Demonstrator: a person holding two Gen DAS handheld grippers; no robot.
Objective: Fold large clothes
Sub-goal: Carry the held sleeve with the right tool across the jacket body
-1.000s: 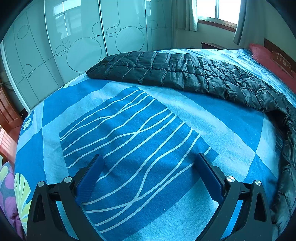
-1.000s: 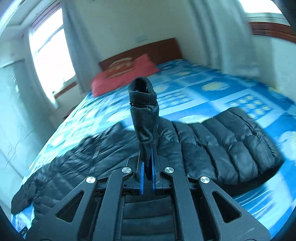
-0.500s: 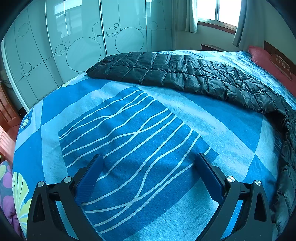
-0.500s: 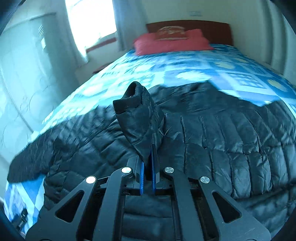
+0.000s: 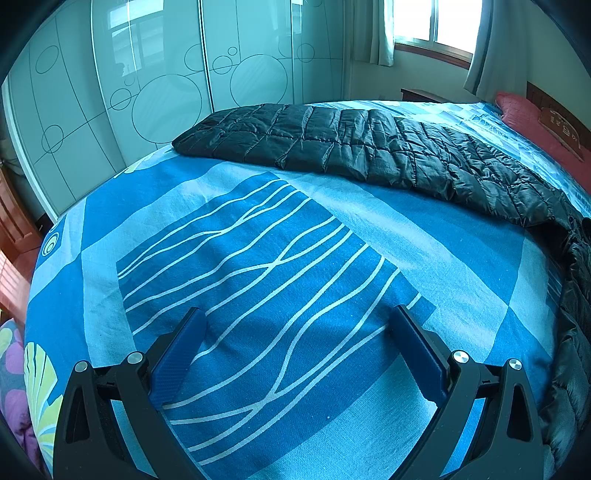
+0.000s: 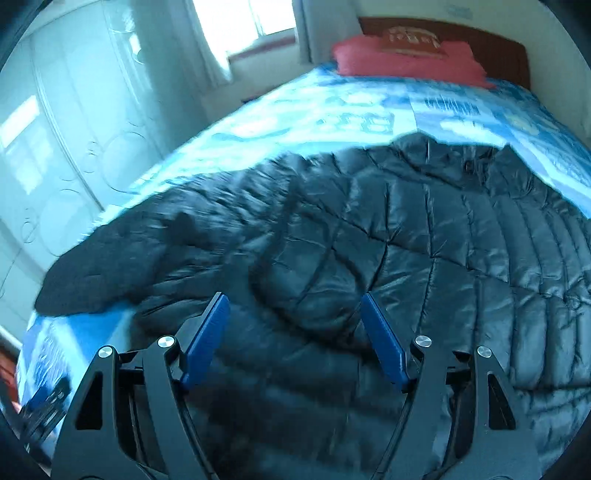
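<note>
The right gripper [image 6: 293,332], jaws just opened and empty, is hovering over the black down jacket [image 6: 388,258] spread across the bed [image 5: 258,258]; the left gripper [image 5: 295,350] is idling open, pending regrasp for the next fold.

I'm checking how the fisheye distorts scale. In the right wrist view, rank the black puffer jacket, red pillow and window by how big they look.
1. black puffer jacket, fills most of the frame, though nearest the camera.
2. red pillow.
3. window, cropped by the frame edge, so its rank against the pillow is unsure.
</note>
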